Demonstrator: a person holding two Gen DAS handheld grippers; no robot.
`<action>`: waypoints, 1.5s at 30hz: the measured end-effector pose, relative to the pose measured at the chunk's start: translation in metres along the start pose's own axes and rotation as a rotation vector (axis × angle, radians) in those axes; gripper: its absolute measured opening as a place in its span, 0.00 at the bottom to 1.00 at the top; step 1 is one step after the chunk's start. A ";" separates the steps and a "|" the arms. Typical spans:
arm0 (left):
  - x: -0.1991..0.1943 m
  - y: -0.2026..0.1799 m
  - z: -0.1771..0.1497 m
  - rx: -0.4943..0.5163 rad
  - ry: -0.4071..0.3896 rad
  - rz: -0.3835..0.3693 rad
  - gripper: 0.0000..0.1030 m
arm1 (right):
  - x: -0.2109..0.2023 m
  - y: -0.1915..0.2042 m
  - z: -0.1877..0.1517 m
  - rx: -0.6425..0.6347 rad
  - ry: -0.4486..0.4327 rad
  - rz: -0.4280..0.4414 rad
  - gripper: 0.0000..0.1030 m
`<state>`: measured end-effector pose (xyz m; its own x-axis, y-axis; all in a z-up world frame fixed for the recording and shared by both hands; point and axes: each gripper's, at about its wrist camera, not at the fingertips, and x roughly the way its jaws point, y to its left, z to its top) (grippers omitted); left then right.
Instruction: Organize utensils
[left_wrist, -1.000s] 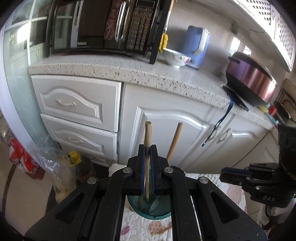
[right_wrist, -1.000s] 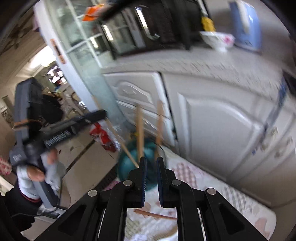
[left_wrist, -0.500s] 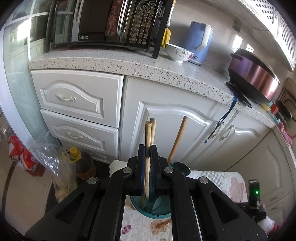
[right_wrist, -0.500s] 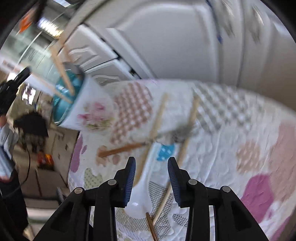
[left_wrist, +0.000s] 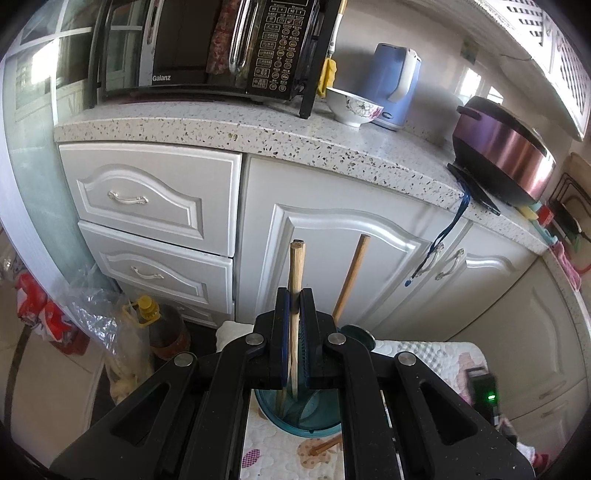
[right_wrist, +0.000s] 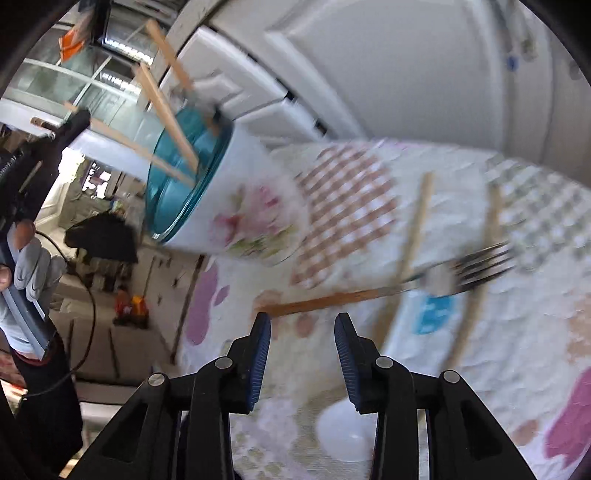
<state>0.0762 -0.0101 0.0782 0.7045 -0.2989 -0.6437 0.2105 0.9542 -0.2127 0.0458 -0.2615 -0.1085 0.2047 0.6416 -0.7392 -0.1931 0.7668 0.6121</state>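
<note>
My left gripper (left_wrist: 294, 295) is shut on a wooden chopstick (left_wrist: 295, 266) that stands upright with its lower end inside the teal-rimmed floral holder cup (left_wrist: 299, 424). Another chopstick (left_wrist: 351, 273) leans in the cup. In the right wrist view the cup (right_wrist: 229, 206) stands on a patterned cloth (right_wrist: 517, 350) with several sticks in it. My right gripper (right_wrist: 303, 325) is open above the cloth, just short of a fork with a wooden handle (right_wrist: 388, 291). Two loose chopsticks (right_wrist: 417, 229) and a white spoon (right_wrist: 347, 432) lie beside the fork.
White cabinets (left_wrist: 332, 236) and drawers stand right behind the cloth, under a speckled counter (left_wrist: 258, 129) with a microwave, bowl, kettle and pot. Plastic bags and an oil bottle (left_wrist: 147, 314) sit on the floor at left. The left gripper's body (right_wrist: 22, 155) shows left of the cup.
My right gripper swung from facing the cabinets down to the cloth and opened its fingers wider, nearing the fork. My left gripper stayed shut on the chopstick over the cup.
</note>
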 end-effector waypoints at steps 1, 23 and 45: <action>-0.001 0.000 0.001 0.001 -0.002 -0.001 0.04 | 0.006 0.001 0.000 0.022 0.013 0.013 0.34; -0.008 0.007 0.004 -0.017 -0.003 -0.001 0.04 | 0.087 0.098 -0.020 -0.918 0.224 -0.412 0.36; 0.006 0.010 0.003 -0.029 0.025 0.010 0.04 | -0.005 0.097 0.002 -0.719 0.004 -0.240 0.09</action>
<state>0.0851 -0.0021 0.0743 0.6890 -0.2900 -0.6642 0.1832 0.9564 -0.2275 0.0282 -0.1909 -0.0448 0.3164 0.4577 -0.8309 -0.7223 0.6841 0.1018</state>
